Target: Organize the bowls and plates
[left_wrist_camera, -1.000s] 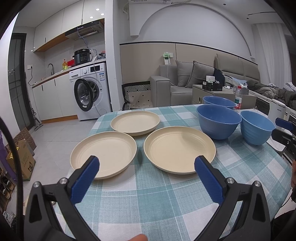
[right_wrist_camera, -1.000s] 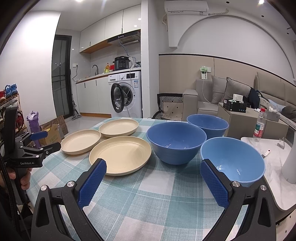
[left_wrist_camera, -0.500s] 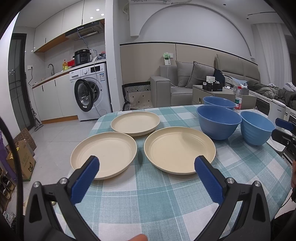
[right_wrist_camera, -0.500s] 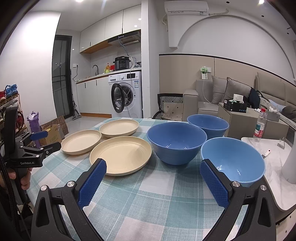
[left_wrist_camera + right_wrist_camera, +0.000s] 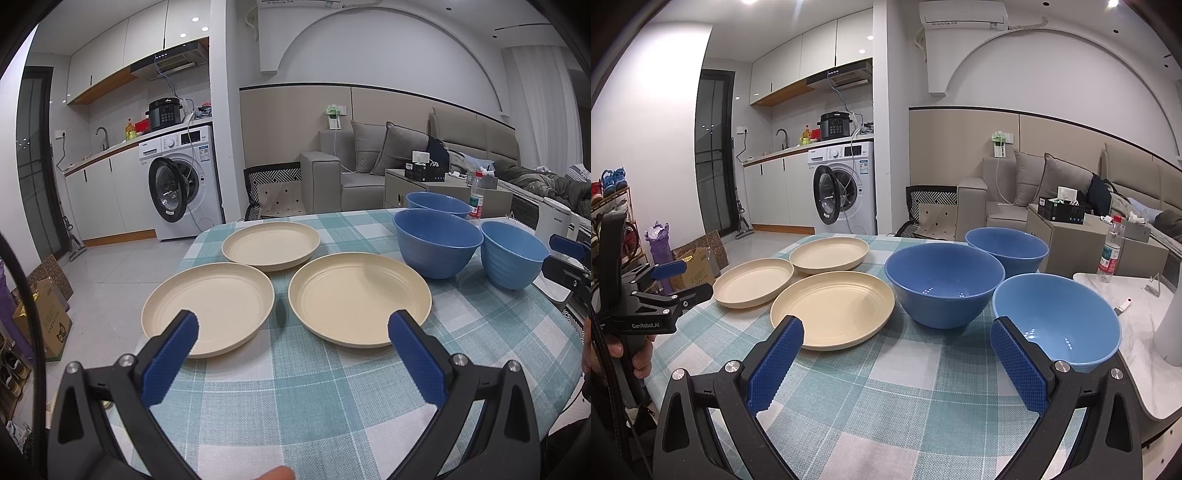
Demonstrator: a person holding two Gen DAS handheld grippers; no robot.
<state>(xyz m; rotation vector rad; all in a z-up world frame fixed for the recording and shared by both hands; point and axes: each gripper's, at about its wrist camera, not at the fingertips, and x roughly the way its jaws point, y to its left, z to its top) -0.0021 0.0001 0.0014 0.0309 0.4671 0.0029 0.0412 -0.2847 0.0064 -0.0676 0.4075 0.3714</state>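
While both pairs of tongs hover above the near edge of the checked surface (image 5: pixel 295 387), neither touches or holds anything: the left tongs (image 5: pixel 291 328) are spread wide, blue pads far apart, and the right tongs (image 5: pixel 897 336) are just as wide. In the left wrist view three cream plates lie flat in a cluster: the near left plate (image 5: pixel 208 306) at 11 o'clock from the tongs, the near right plate (image 5: pixel 360 297) at 1 o'clock, and the far plate (image 5: pixel 271 245) behind them at 12, its rim just beside both. The near plates sit close side by side with a thin gap between. At 2 o'clock stand three blue bowls, all upright: the big bowl (image 5: pixel 437 242), the back bowl (image 5: pixel 437 203) behind it, and the light blue bowl (image 5: pixel 513 258) to its right, close against the big one. In the right wrist view the light blue bowl (image 5: pixel 1056 321) sits at 1 o'clock, partly behind the right pad, with the big bowl (image 5: pixel 943 284) at 12. A hand (image 5: pixel 635 358) holding the left tongs' grip shows at 9 o'clock in that view.
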